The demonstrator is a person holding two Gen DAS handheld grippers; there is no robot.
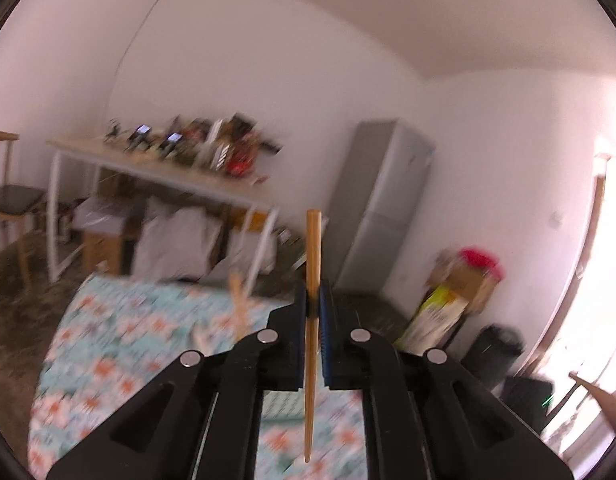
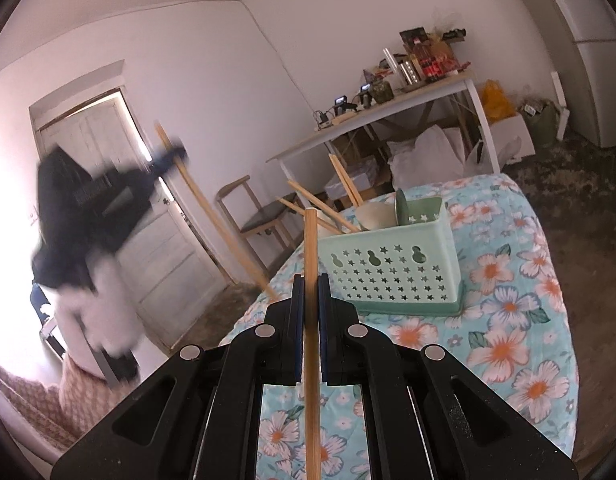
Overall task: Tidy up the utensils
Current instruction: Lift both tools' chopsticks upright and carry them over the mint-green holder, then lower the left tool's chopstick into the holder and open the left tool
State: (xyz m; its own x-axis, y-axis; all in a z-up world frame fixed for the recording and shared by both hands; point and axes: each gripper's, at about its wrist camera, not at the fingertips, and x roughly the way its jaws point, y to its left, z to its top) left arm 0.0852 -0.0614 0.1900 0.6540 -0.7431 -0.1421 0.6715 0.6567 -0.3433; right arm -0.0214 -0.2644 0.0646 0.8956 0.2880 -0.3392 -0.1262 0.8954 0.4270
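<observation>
My left gripper (image 1: 313, 300) is shut on a wooden chopstick (image 1: 312, 248) that stands upright between its pads, above the floral tablecloth (image 1: 120, 344). My right gripper (image 2: 310, 296) is shut on another wooden chopstick (image 2: 310, 240), also upright. In the right wrist view a mint green utensil caddy (image 2: 392, 272) stands on the floral tablecloth (image 2: 508, 320) just ahead and right of the gripper. It holds several chopsticks (image 2: 328, 208), a cream cup (image 2: 374, 216) and a green dish (image 2: 406, 208). The left gripper (image 2: 164, 160), blurred, shows high at the left with its chopstick (image 2: 212, 212).
A white table (image 1: 160, 168) with clutter stands by the wall, with a wooden chair (image 2: 256, 216) beside it. A grey fridge (image 1: 380, 208) stands in the corner. Boxes and a black bin (image 1: 496, 348) sit on the floor at the right. A white door (image 2: 148, 232) is at the left.
</observation>
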